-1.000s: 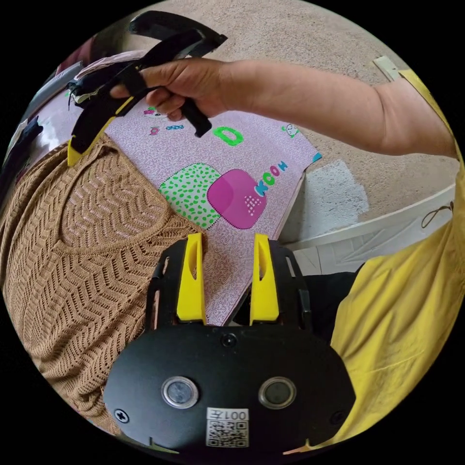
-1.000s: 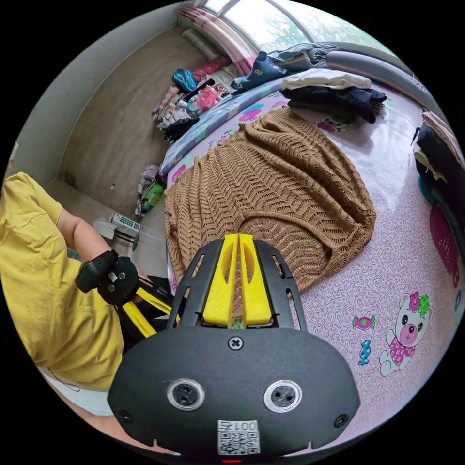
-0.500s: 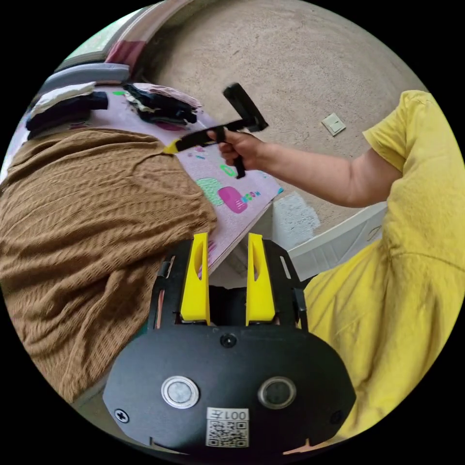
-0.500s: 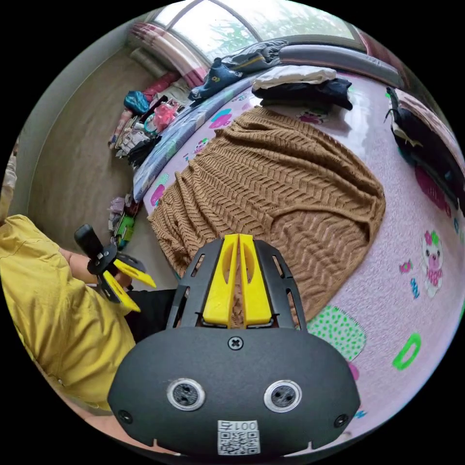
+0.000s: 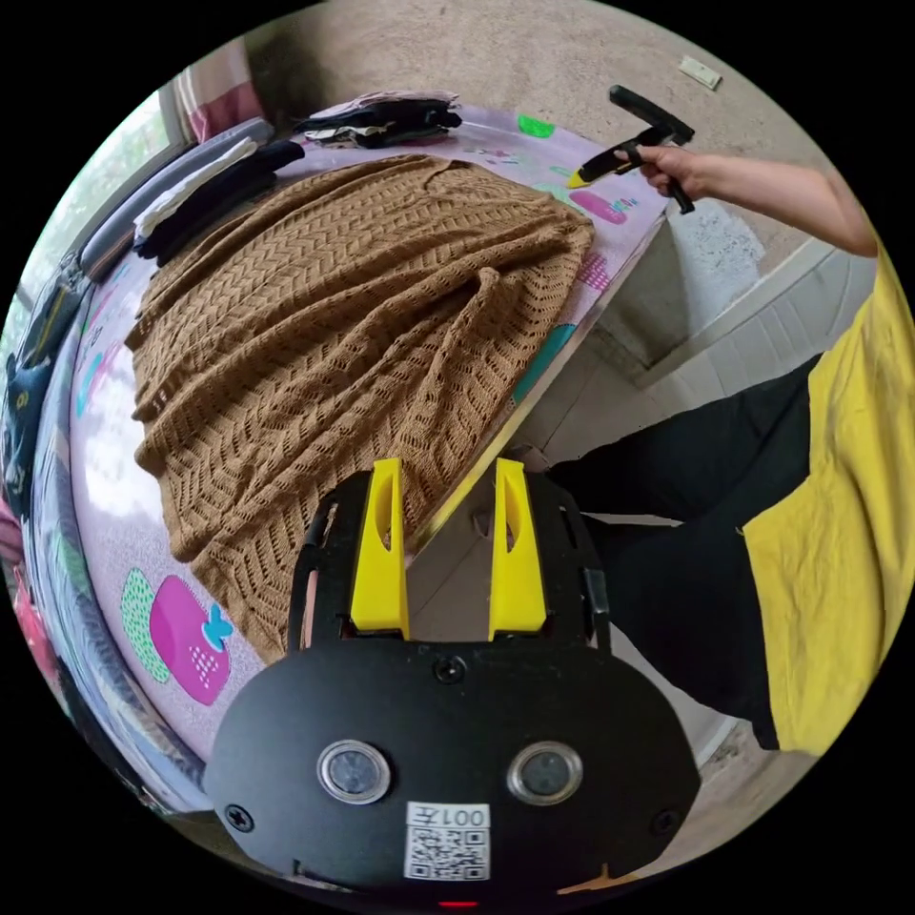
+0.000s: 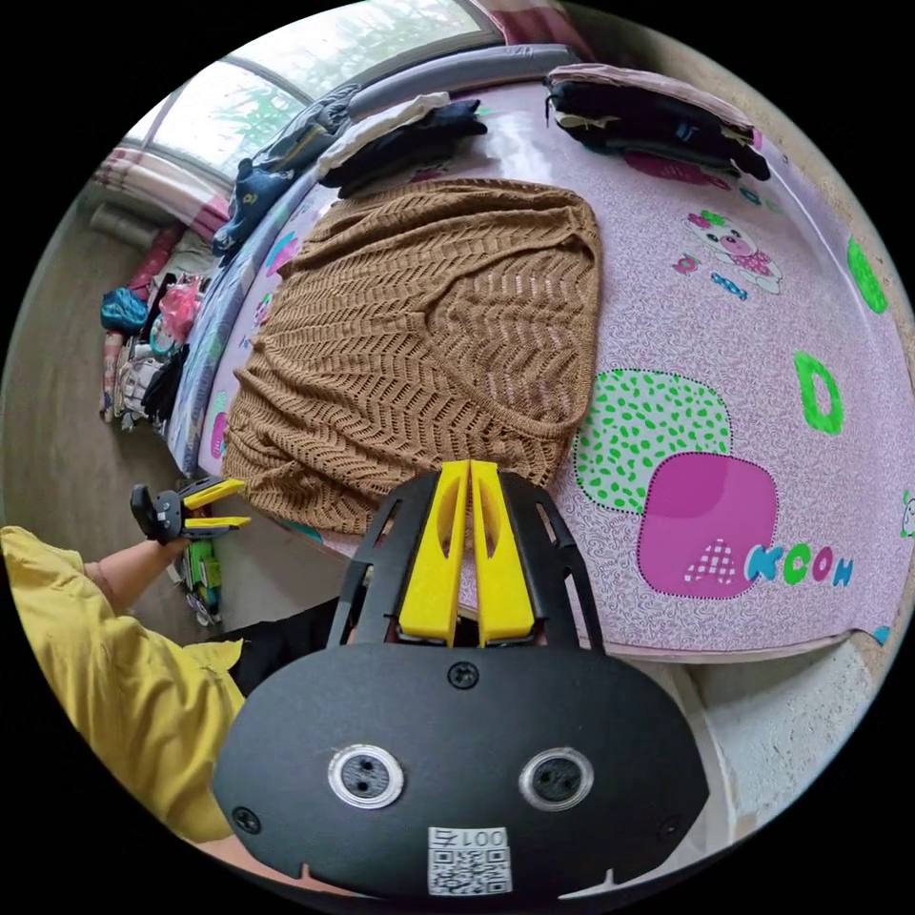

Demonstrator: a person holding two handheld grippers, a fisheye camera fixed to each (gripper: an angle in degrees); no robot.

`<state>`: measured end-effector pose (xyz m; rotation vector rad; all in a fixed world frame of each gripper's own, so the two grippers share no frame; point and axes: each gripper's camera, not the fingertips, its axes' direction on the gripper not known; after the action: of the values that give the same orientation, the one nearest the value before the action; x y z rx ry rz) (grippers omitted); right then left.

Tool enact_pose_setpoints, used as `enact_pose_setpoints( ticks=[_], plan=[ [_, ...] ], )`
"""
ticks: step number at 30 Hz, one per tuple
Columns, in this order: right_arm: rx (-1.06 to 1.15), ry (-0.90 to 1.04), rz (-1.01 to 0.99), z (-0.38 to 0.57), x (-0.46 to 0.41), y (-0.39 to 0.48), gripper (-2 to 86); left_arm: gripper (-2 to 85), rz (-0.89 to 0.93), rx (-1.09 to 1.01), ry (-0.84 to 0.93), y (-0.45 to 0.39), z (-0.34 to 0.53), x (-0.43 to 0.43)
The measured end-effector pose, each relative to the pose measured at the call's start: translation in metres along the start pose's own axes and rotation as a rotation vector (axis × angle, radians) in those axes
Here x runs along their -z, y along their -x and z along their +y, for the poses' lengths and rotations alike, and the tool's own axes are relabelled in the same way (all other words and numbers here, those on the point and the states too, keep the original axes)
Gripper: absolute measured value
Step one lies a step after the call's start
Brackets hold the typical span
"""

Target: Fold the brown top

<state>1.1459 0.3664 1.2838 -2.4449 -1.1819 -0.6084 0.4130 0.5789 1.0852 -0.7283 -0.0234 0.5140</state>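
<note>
Two grippers off the cloth. I see left gripper (image 5: 445, 496) w/ jaws apart, empty, at near edge of mat (image 6: 753, 381). Right gripper (image 6: 469, 505) jaws together, nothing between. Brown top (image 6: 429, 334) lies spread on mat, hem over near edge. Both arms held outstretched.

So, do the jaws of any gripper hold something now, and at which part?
Nothing is held. The left gripper is open, the right gripper shut on air, both off the brown top.

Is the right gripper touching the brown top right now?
Apart. The left gripper view shows the right gripper held in the air past the table corner, with pink tablecloth between it and the brown top.
</note>
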Motion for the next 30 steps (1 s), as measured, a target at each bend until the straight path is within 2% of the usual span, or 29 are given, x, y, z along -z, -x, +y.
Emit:
enact_pose_setpoints(
  ticks=[8, 15, 17, 23, 25, 30],
  plan=[
    [0.07, 0.114, 0.049, -0.009, -0.06, -0.02, 0.2, 8.2, -0.015, -0.08, 0.004, 0.005, -0.003, -0.019],
    [0.088, 0.104, 0.08, -0.004, -0.067, -0.037, 0.2, 0.2, -0.113, -0.055, 0.084, 0.023, -0.006, -0.022],
    [0.095, 0.106, 0.067, -0.003, -0.072, -0.04, 0.2, -0.3, -0.069, -0.032, 0.119, 0.031, -0.008, -0.021],
    [0.145, 0.121, 0.076, 0.0, -0.088, -0.038, 0.2, -0.6, 0.287, 0.121, 0.157, 0.044, 0.018, -0.013],
    [0.148, 0.121, 0.068, 0.002, -0.092, -0.039, 0.2, -0.7, 0.465, 0.161, 0.183, 0.036, 0.032, -0.014],
    [0.144, 0.117, 0.037, 0.008, -0.104, -0.042, 0.2, -0.2, 0.825, 0.123, 0.231, 0.005, 0.044, -0.026]
  ],
)
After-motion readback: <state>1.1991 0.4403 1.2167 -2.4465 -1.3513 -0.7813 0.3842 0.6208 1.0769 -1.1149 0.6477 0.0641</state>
